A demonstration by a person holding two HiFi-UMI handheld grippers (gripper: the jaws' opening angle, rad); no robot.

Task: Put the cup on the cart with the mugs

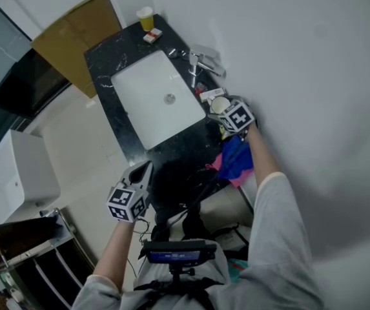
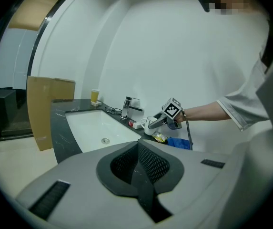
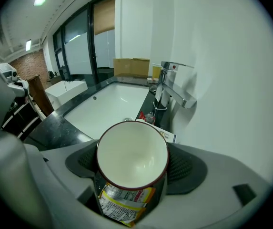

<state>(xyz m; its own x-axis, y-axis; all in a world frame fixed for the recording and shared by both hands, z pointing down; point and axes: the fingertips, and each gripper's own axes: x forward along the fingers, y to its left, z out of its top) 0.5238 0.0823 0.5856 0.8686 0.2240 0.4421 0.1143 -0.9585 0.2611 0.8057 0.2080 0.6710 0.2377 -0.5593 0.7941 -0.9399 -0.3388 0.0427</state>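
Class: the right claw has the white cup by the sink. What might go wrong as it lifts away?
1. The right claw grips the cup across its smooth round wall, so it might slip or tilt when lifted.
2. A yellow packet lies against the cup inside the claw's gap and may be dragged along.
3. The tap stands close ahead; a forward swing could strike it.
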